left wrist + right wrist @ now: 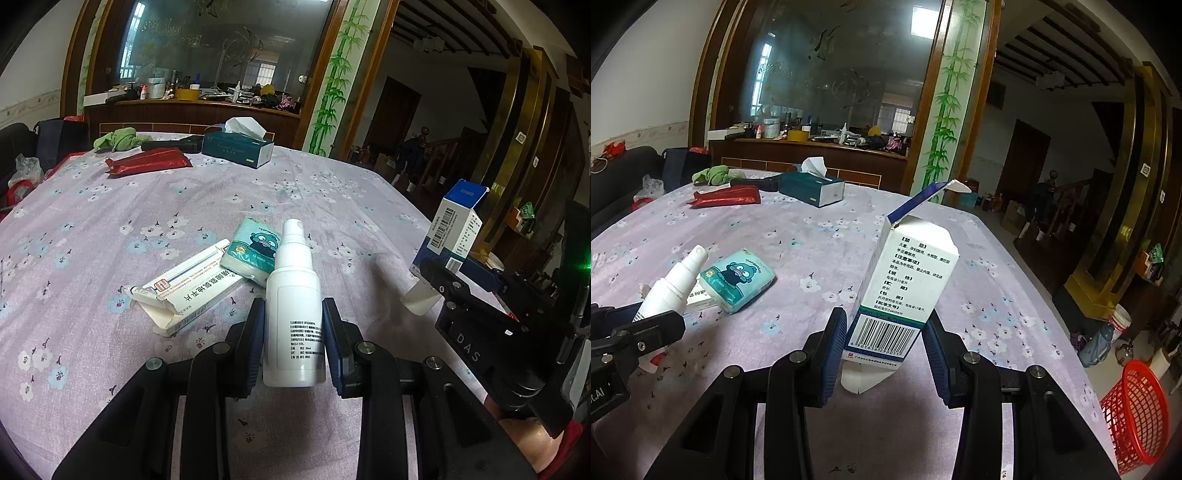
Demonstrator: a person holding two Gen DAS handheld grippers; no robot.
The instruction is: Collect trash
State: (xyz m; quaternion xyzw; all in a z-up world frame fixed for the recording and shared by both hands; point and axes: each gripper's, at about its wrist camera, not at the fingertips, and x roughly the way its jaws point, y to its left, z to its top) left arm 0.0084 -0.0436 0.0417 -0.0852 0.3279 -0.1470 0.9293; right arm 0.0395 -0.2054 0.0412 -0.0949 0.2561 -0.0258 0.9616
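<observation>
A white spray bottle (293,295) stands upright between the blue pads of my left gripper (293,310), which is shut on it just above the purple floral tablecloth (110,221). My right gripper (885,317) is shut on a blue-and-white carton (908,273) with its top and bottom flaps open, tilted and lifted off the cloth. In the left wrist view that carton (456,225) hangs at the right in the right gripper (441,266). In the right wrist view the spray bottle (674,284) and left gripper (639,321) sit at the left edge.
An opened flat white medicine box (184,291) and a teal tissue pack (253,251) lie mid-table. Further back are a red packet (147,162), a green cloth (118,138) and a dark tissue box (238,147). A red mesh basket (1134,410) stands on the floor to the table's right.
</observation>
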